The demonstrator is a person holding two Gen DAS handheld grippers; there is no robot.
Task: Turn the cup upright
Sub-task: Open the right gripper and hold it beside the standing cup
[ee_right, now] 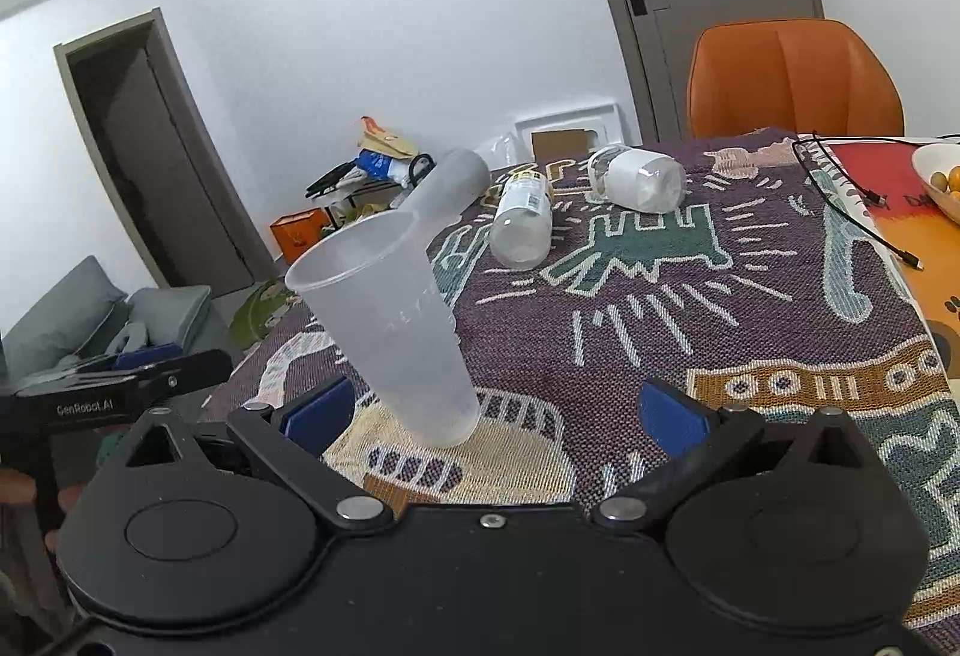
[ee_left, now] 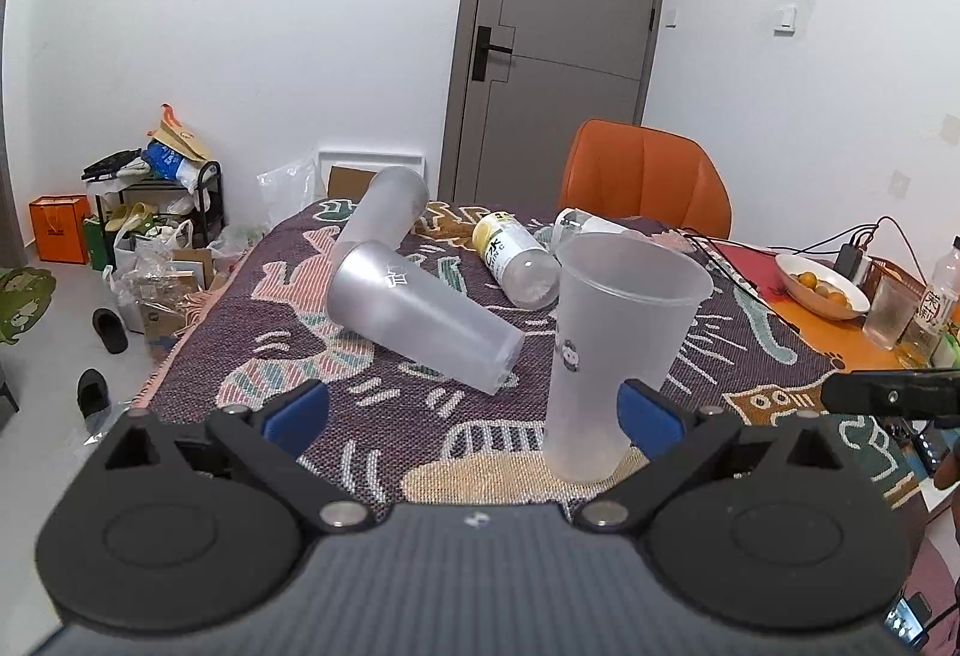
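The cloth (ee_left: 372, 416) covers the table and fills the middle of both views; it is woven and rough, so in my judgement a cup will sit on it without sliding.

Three frosted plastic cups are on it. The standing cup (ee_left: 624, 344) is already mouth up at centre right of the left view, and it looks like the same cup at centre left of the right view (ee_right: 390, 332). The near cup (ee_left: 420, 320) lies on its side at centre left, mouth towards the left of the frame; the far cup (ee_left: 384, 206) lies behind it at the cloth's back edge. These two are the ones yet to be flipped.

Expect each to be very light, thin-walled and springy, with a smooth, rather slippery skin. Squeeze hard and the wall will likely buckle or the cup pop out; it may also roll as you close. Take the near cup across its body towards the stiffer rim, gently, then swing the base down. All three look empty, so nothing should spill.

The bottle (ee_left: 516, 260) and jar (ee_right: 642, 179) lie on their sides behind the cups, upper centre; both seem empty, though you cannot be sure. The bowl (ee_left: 852, 305) at the right edge holds small orange fruit.

Your left gripper (ee_left: 474, 404) has its jaws wide apart, holding nothing; one pad sits just beside the standing cup's foot, and whether it touches cannot be told. Your right gripper (ee_right: 495, 413) is likewise spread and empty.
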